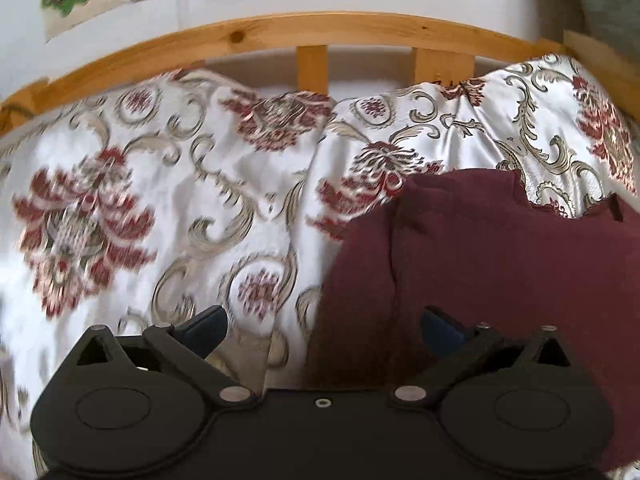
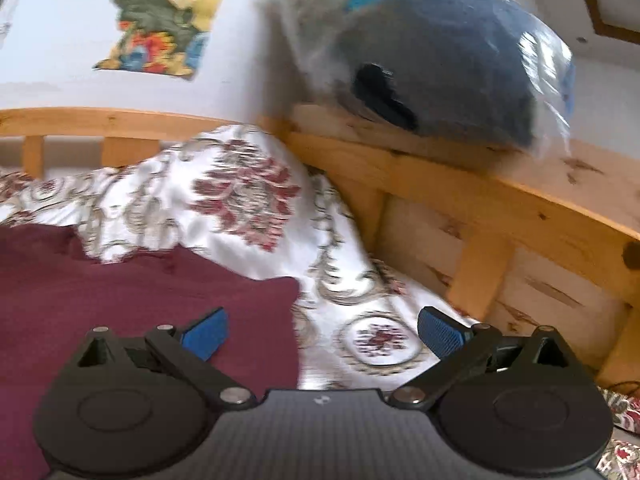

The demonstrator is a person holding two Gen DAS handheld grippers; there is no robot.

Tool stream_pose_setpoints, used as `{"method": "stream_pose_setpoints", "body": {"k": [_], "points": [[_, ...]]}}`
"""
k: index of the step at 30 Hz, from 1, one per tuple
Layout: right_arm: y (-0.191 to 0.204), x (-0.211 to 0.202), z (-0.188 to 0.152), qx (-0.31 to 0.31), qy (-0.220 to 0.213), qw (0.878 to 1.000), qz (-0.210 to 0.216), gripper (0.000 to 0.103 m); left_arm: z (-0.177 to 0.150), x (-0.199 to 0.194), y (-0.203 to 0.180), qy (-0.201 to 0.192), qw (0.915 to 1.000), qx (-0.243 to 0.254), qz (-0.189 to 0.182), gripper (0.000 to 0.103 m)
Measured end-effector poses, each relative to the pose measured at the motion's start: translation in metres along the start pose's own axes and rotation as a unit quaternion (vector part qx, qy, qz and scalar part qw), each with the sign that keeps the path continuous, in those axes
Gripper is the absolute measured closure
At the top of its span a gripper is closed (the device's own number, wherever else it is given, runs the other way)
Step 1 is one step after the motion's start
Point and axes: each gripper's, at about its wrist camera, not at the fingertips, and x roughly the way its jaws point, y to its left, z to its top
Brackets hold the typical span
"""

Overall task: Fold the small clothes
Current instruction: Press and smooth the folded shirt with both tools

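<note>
A dark maroon garment (image 1: 500,264) lies on a white bedspread with red and gold flowers (image 1: 180,208). In the left wrist view it fills the lower right, with its left edge between my fingers. My left gripper (image 1: 324,330) is open and empty just above that edge. In the right wrist view the same garment (image 2: 120,292) fills the lower left, and its right edge runs under my right gripper (image 2: 322,332), which is open and empty. The bedspread (image 2: 248,200) bunches up behind it.
A pine bed rail with slats (image 1: 312,28) runs along the far side. In the right wrist view a pine headboard (image 2: 500,208) stands on the right with a blue-grey bundle in clear plastic (image 2: 440,60) on top. Colourful posters (image 2: 164,20) hang on the white wall.
</note>
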Motion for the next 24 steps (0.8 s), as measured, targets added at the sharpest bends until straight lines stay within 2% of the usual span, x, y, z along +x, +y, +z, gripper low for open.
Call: {"method": "stream_pose_setpoints", "body": {"k": [3,5,9,12,15,16,17,18,19,20,24], "points": [[0.019,-0.009,0.0,-0.023,-0.001,0.999,0.031,0.0,-0.01,-0.01,0.01,-0.004,0.9995,-0.026,-0.02,0.001],[0.031,-0.013,0.001,-0.045,-0.003,0.998,0.035,0.0,-0.015,-0.016,0.013,-0.015,0.9986,-0.03,-0.041,0.001],[0.036,-0.017,0.003,-0.052,0.008,0.998,0.024,0.0,-0.013,-0.019,0.002,-0.024,0.9945,0.013,-0.101,0.005],[0.028,-0.016,0.003,-0.029,0.024,0.999,0.019,0.0,-0.009,-0.007,-0.011,-0.003,0.9921,0.042,-0.118,0.016],[0.018,-0.011,0.001,-0.012,0.036,0.999,0.011,0.0,-0.007,0.01,-0.019,0.035,0.9914,0.043,-0.119,0.043],[0.015,-0.01,-0.001,-0.007,0.039,0.999,0.006,0.0,-0.007,0.015,-0.021,0.048,0.9912,0.036,-0.118,0.063],[0.011,-0.007,-0.002,-0.001,0.044,0.999,0.003,0.0,-0.007,0.019,-0.021,0.056,0.9912,0.027,-0.117,0.074],[0.009,-0.005,-0.003,0.004,0.047,0.999,0.001,0.0,-0.006,0.021,-0.021,0.058,0.9915,0.016,-0.115,0.077],[0.006,-0.004,-0.004,0.008,0.049,0.999,-0.001,0.0,-0.005,0.022,-0.02,0.056,0.9919,0.007,-0.114,0.089],[0.004,-0.003,-0.005,0.011,0.052,0.999,-0.002,0.0,-0.005,0.022,-0.021,0.052,0.9924,0.006,-0.111,0.096],[0.001,0.001,-0.008,0.014,0.058,0.998,-0.005,0.0,-0.009,0.013,-0.026,0.029,0.9941,0.039,-0.098,0.098]]}}
